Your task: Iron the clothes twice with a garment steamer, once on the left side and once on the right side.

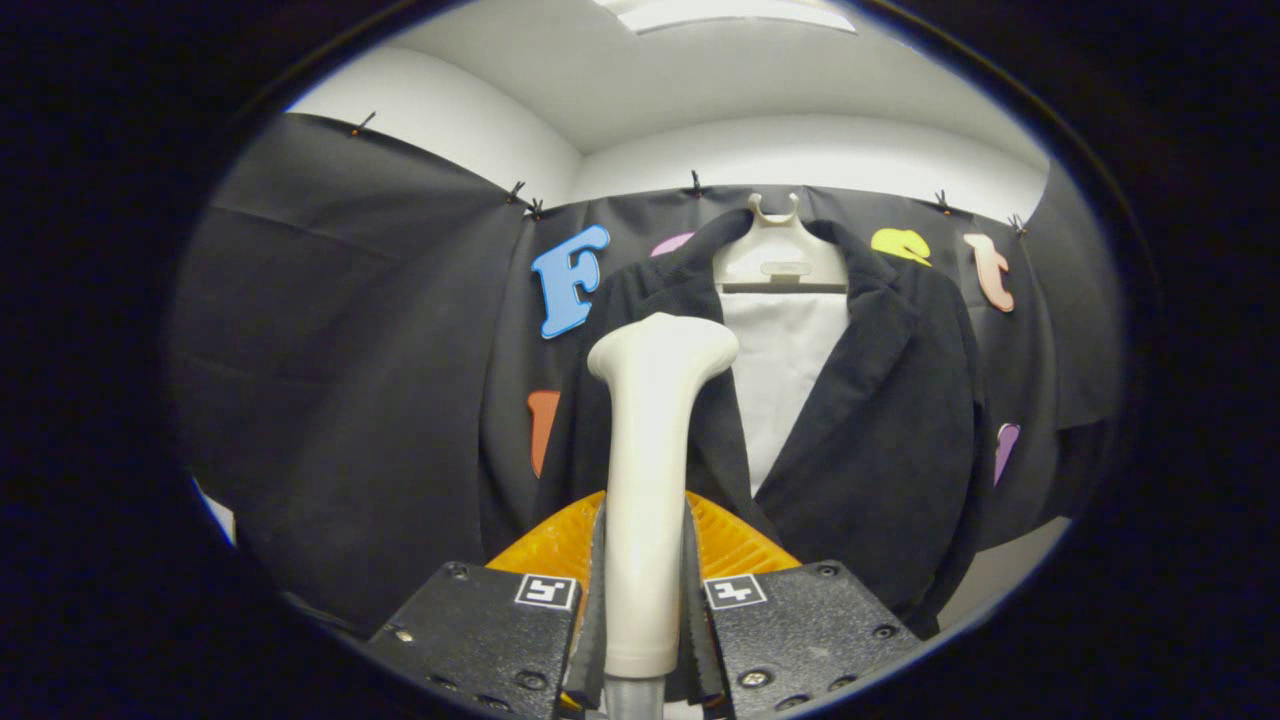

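My gripper point(645, 590) is shut on the cream-white handle of the garment steamer point(650, 430), which stands upright between the two fingers. The steamer's head points up at the left front panel of a black jacket point(880, 420). The jacket hangs on a pale plastic hanger point(780, 250) against the booth's black cloth wall, beyond the fingers. A white lining or shirt point(785, 380) shows between the lapels. The steamer head overlaps the jacket's left lapel in view; whether it touches the cloth I cannot tell.
An orange ribbed part point(740, 540) sits just behind the fingers, under the steamer handle. Black cloth wall point(350, 380) stretches to the left of the jacket. A pale strip of floor or wall point(1010, 570) shows at the lower right, below the jacket's hem.
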Demonstrator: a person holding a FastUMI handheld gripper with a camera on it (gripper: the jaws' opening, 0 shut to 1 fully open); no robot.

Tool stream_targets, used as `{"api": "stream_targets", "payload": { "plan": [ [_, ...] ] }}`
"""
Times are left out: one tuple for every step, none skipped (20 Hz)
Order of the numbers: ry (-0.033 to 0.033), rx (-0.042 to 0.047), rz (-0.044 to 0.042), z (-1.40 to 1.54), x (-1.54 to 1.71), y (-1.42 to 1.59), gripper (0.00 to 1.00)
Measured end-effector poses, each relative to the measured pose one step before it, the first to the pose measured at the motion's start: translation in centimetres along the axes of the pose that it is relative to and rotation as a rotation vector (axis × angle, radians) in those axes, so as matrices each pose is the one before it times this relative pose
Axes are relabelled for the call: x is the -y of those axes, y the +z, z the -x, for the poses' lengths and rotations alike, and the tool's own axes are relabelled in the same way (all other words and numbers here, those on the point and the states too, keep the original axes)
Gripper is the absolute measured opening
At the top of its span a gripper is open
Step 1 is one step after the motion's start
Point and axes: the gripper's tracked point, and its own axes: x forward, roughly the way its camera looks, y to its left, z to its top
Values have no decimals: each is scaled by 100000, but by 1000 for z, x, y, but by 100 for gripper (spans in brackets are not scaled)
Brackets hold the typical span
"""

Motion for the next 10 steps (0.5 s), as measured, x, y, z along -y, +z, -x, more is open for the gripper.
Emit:
{"api": "stream_targets", "payload": {
  "plan": [
    [79,-621,212,242,55,-390,34],
    [54,-545,-117,255,74,-415,34],
    [-78,-483,-187,179,108,-471,34],
    [-627,-539,-483,287,189,-414,34],
    [-768,-717,-337,174,213,-486,33],
    [-430,-1062,145,86,109,-473,33],
    [153,-1184,155,173,-12,-476,33],
    [186,-1140,-165,135,-58,-508,33],
    [-281,-951,46,262,102,-392,33],
    [-571,-653,239,190,141,-438,33]
  ]
}}
